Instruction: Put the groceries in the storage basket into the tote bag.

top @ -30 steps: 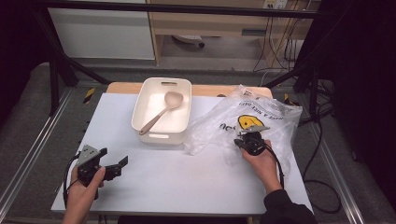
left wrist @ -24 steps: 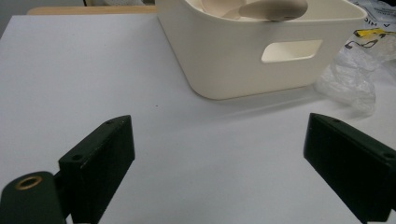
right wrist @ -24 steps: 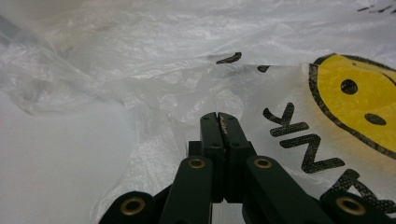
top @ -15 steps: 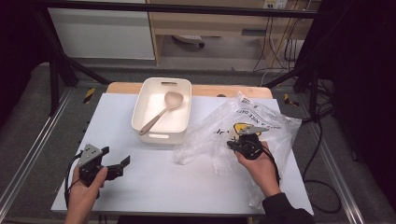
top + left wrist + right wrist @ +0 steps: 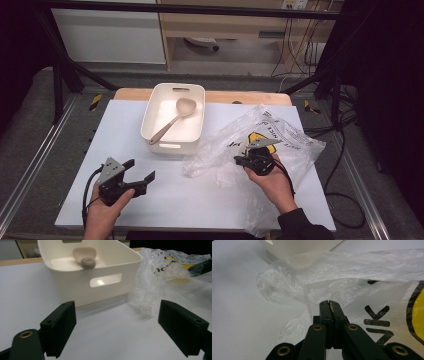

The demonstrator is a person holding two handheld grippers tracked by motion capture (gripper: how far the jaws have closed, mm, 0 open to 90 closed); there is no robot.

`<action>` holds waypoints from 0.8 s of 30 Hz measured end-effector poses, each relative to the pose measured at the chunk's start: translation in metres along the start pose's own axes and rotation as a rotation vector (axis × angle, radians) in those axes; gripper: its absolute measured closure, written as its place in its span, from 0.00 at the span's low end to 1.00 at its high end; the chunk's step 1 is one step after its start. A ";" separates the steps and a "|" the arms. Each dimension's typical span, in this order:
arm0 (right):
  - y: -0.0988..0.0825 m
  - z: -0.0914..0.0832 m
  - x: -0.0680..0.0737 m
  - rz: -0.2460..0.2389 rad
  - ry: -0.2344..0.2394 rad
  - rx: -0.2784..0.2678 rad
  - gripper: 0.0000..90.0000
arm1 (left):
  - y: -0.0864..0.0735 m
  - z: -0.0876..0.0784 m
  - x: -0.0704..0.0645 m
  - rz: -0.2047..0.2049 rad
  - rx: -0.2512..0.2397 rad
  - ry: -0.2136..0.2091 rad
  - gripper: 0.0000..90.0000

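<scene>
Grey floor (image 5: 30,145) all around the white table (image 5: 200,200). Wooden shelf (image 5: 225,22) at the back, beside a white cabinet (image 5: 107,35). Black poles (image 5: 60,75) left and right. Tangled cables (image 5: 300,55) on the right. Dark corners.

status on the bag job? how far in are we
Early. Done: the right hand-held gripper is pinched shut on the plastic bag. In hand: left hand-held gripper, jaws just closing slightly, open with nothing between them. Left: spoon lies in the bin, untouched.
</scene>
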State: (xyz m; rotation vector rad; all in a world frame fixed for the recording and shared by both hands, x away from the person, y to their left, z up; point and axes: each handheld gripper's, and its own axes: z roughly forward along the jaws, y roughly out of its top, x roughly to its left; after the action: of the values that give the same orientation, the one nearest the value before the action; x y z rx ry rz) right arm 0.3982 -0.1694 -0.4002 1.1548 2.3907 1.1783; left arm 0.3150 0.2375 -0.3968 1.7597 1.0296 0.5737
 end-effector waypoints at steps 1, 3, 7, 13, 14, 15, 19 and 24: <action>0.000 0.000 0.001 -0.007 0.001 -0.001 1.00 | 0.001 0.001 -0.005 0.009 0.004 -0.002 0.17; 0.000 0.000 0.003 -0.008 0.004 0.000 1.00 | 0.001 0.002 -0.011 0.014 0.005 -0.007 0.17; 0.000 -0.003 0.001 -0.005 0.004 -0.019 1.00 | 0.002 0.010 -0.030 0.043 0.024 -0.045 0.20; 0.000 -0.009 0.001 0.008 0.020 -0.049 1.00 | 0.003 0.030 -0.056 0.066 0.085 -0.130 0.46; 0.001 -0.010 0.001 0.006 0.022 -0.052 1.00 | 0.004 0.038 -0.066 0.076 0.104 -0.168 0.51; 0.001 -0.010 0.001 0.011 0.022 -0.056 1.00 | 0.004 0.044 -0.073 0.094 0.117 -0.190 0.57; 0.002 -0.011 0.001 0.010 0.028 -0.061 1.00 | 0.003 0.077 -0.095 0.148 0.179 -0.262 0.79; 0.002 -0.011 -0.001 0.013 0.032 -0.066 1.00 | -0.001 0.114 -0.111 0.189 0.238 -0.292 0.96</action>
State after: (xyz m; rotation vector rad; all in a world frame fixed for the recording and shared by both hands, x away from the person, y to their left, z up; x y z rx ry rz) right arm 0.3943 -0.1756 -0.3911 1.1414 2.3521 1.2792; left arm 0.3422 0.0861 -0.4362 2.0937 0.7560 0.3031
